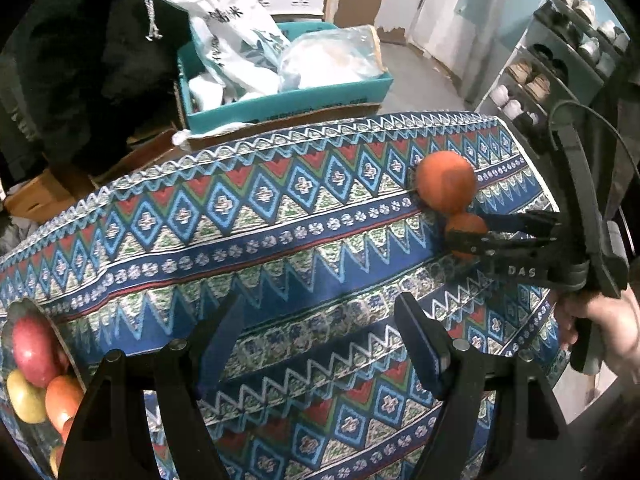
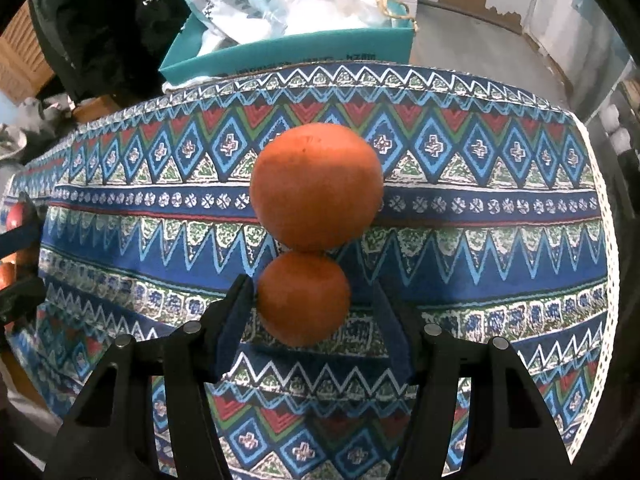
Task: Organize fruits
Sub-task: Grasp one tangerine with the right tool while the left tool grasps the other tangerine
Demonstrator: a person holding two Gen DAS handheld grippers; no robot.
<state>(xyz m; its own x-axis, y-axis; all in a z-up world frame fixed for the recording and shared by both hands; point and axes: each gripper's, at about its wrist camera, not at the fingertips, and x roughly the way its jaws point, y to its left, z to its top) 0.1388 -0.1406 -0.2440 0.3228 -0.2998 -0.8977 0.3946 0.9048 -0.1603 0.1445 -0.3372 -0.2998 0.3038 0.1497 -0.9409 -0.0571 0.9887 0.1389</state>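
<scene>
Partly hidden behind right tool (image 1: 466, 226), small orange (image 1: 464, 222) shows incompletely.

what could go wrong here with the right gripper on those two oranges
1. The small orange touches the big orange; closing or lifting may nudge the big one, and it sits near the table edge, so it might roll off.
2. The right gripper is open, and only its left finger seems to touch the small orange, so a closing squeeze could push it sideways.
</scene>
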